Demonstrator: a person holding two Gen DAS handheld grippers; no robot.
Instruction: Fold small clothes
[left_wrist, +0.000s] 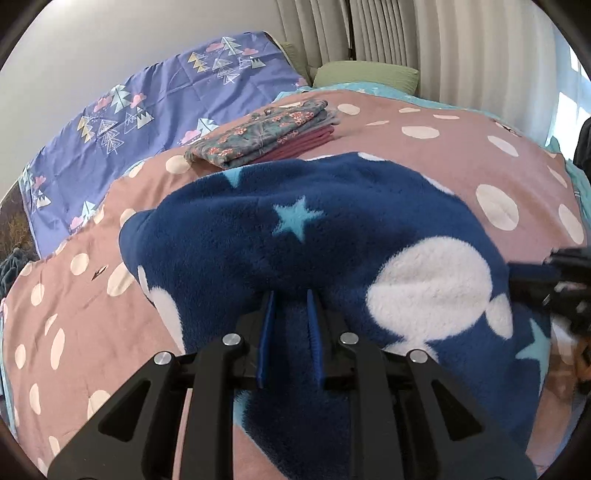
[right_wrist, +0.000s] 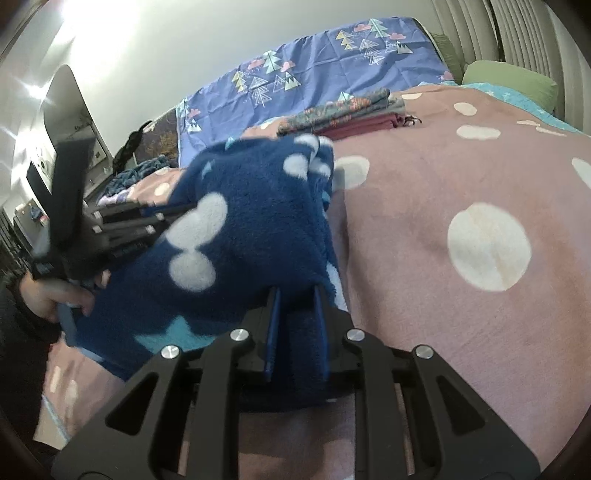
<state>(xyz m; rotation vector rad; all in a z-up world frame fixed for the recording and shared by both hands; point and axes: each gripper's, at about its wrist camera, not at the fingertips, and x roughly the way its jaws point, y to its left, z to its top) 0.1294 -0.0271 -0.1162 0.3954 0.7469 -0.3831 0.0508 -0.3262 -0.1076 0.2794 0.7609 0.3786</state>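
left tool (left_wrist: 290, 295) and right tool (right_wrist: 297, 291) both pinching blue fleece (left_wrist: 332, 229).

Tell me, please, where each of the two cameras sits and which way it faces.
Left wrist: on the left gripper, looking along its fingers across the bed; it is shut on the blue fleece garment; the right gripper's edge shows.
Right wrist: on the right gripper, facing over the pink dotted bedspread; it too grips the fleece; the left gripper and hand show.
Both share the garment, bedspread and folded clothes stack.
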